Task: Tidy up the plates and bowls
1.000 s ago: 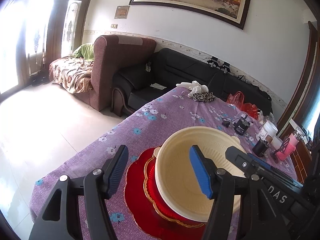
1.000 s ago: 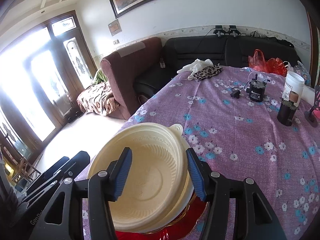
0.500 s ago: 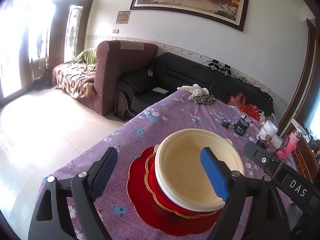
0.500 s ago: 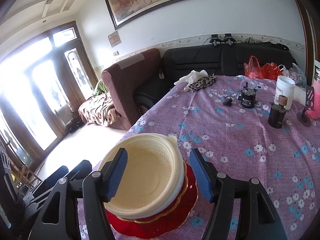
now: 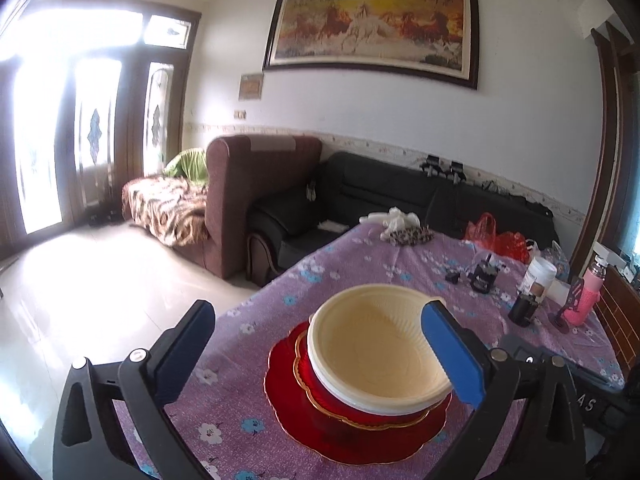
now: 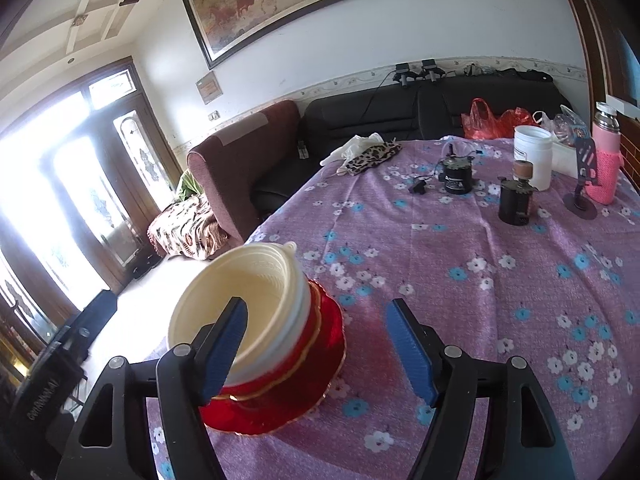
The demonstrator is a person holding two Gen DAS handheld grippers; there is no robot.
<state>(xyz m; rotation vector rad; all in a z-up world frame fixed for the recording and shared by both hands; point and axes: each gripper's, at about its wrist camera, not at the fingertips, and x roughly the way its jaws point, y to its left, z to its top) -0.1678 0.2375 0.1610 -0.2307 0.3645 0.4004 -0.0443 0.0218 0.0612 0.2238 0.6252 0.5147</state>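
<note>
On red plates (image 5: 352, 436), cream bowls (image 5: 376, 352)

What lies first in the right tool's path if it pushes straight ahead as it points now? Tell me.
Probably the bare purple floral tablecloth. The right tool, jaws opening with nothing between them, aims just right of the cream bowls stacked on the red plates. Its left finger overlaps the bowls' rim in view, so it might graze it; depth is unclear.

Bowl stack (image 6: 256, 320) blocks near edge; open tablecloth (image 6: 500, 300) right; clutter (image 6: 516, 200) far.
</note>
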